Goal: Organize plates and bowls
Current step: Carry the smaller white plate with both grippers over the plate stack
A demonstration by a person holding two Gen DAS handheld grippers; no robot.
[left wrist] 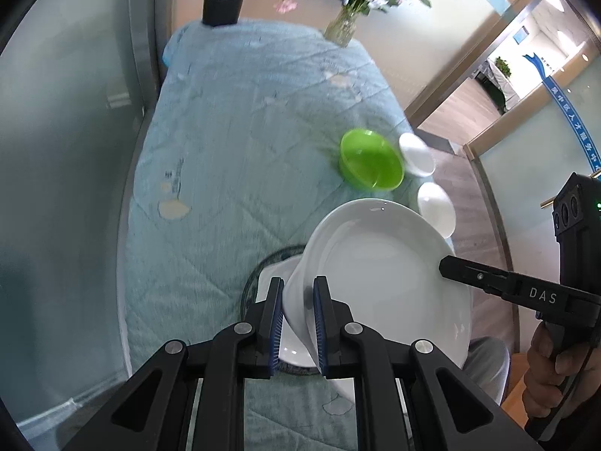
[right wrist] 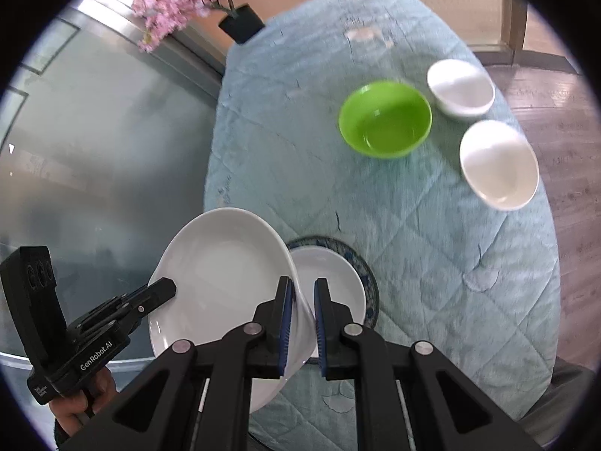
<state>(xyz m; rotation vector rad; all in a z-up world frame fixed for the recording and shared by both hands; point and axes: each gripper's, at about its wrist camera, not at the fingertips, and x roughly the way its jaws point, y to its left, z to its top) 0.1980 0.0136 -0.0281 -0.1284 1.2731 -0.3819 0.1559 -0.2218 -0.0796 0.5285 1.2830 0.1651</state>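
Note:
A large white deep plate (left wrist: 375, 274) hangs tilted above the table, gripped at opposite rims. My left gripper (left wrist: 298, 319) is shut on its near rim, and my right gripper (right wrist: 302, 319) is shut on the other rim of the same plate (right wrist: 221, 263). Each gripper appears in the other's view: the right gripper (left wrist: 449, 267) and the left gripper (right wrist: 167, 287). Just under the held plate lies a smaller white plate (right wrist: 330, 282) on a blue patterned plate (right wrist: 340, 246). A green bowl (right wrist: 385, 118) and two white bowls (right wrist: 460, 86) (right wrist: 497, 163) stand farther back.
A light blue quilted cloth (right wrist: 432, 244) covers the table. At its far end stand a black pot of pink flowers (left wrist: 223, 7) and a glass vase (left wrist: 340, 28). A glass wall (left wrist: 75, 150) runs along the left side. Wooden floor (right wrist: 556, 143) lies to the right.

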